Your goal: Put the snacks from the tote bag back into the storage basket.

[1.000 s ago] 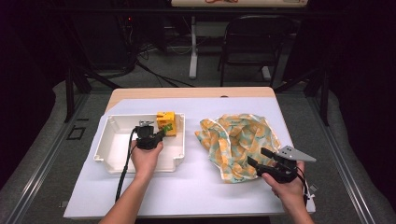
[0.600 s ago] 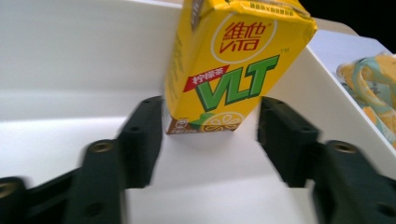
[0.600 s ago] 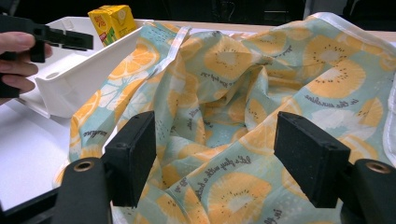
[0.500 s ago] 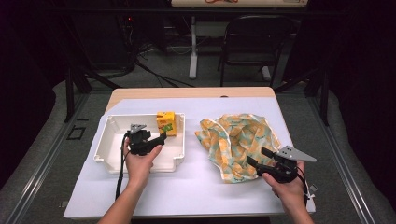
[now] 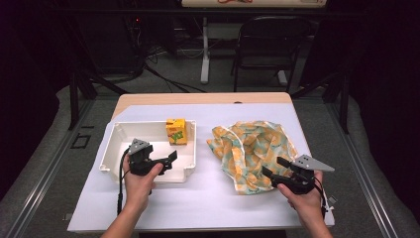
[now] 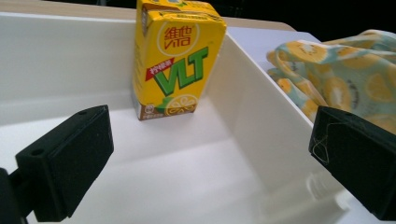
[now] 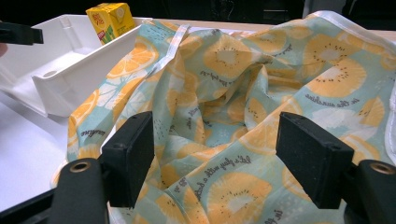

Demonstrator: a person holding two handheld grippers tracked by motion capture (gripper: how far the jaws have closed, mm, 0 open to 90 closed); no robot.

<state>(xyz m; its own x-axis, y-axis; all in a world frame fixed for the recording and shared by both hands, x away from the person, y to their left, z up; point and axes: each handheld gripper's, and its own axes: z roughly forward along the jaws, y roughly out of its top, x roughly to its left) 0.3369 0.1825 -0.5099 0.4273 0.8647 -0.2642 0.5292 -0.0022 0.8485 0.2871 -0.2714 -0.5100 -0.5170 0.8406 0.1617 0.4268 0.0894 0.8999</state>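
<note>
Pulled back from the carton (image 5: 177, 131) since a second ago: left gripper (image 5: 171, 159) was up against it at the far corner of the tray (image 5: 113, 148), now sits over the near part of the tray, jaws just opened wide, nothing between them. Carton unchanged: upright, yellow drink box with green lettering, in the far right corner of the tray, standing on its floor close against the back wall and right wall. No other item visible in the white tray. Left gripper view: carton (image 6: 175, 56) dead ahead, clear floor between jaws and carton, right tray wall (image 6: 261, 107) running past the right-hand jaw. Right gripper (image 5: 276, 167) unmoved, resting at the near right edge of the cloth (image 5: 255, 148); jaws fairly wide, cloth (image 7: 243, 107) bunched between them in the right gripper view; pads not visibly pressing on it, so no clamp. Cloth crumpled in a heap, orange and kiwi slice print on pale blue, just right of the tray, edge near the tray's right wall. Tray and cloth both on a white sheet (image 5: 208, 198) over the wooden table (image 5: 198, 98). Behind the table: folding chair (image 5: 270, 49), desk leg, loose floor cables, well apart from the work area. Nothing blocking the path to the carton.
</note>
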